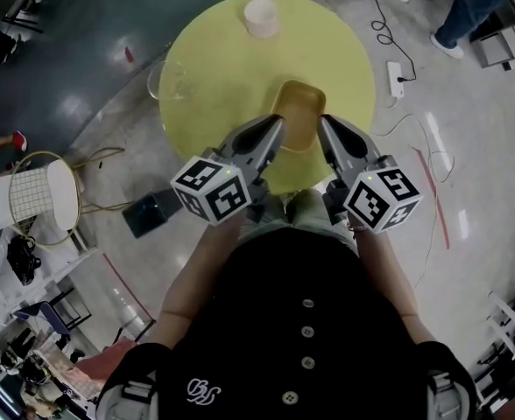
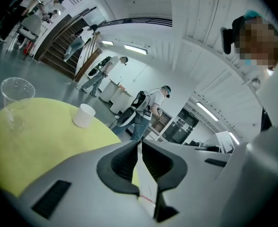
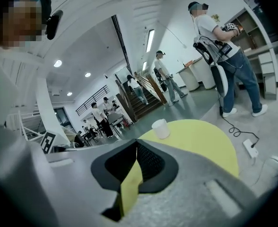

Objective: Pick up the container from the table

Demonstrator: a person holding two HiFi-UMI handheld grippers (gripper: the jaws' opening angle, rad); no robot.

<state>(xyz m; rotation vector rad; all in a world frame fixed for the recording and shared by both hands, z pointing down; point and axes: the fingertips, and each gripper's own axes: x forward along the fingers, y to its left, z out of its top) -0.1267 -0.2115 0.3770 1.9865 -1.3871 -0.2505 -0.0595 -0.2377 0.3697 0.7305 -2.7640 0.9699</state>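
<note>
A yellow rectangular container sits at the near edge of the round yellow table, between my two grippers. My left gripper is shut on the container's left wall. In the left gripper view its jaws stand pressed together with only a thin pale and yellow sliver between the pads. My right gripper is shut on the right wall. In the right gripper view a yellow strip of the container is pinched between its jaws. I cannot tell whether the container rests on the table or hangs just above it.
A white cup stands at the table's far edge, and a clear plastic cup at its left edge. On the floor lie a power strip with cables and a dark box. People stand around the room.
</note>
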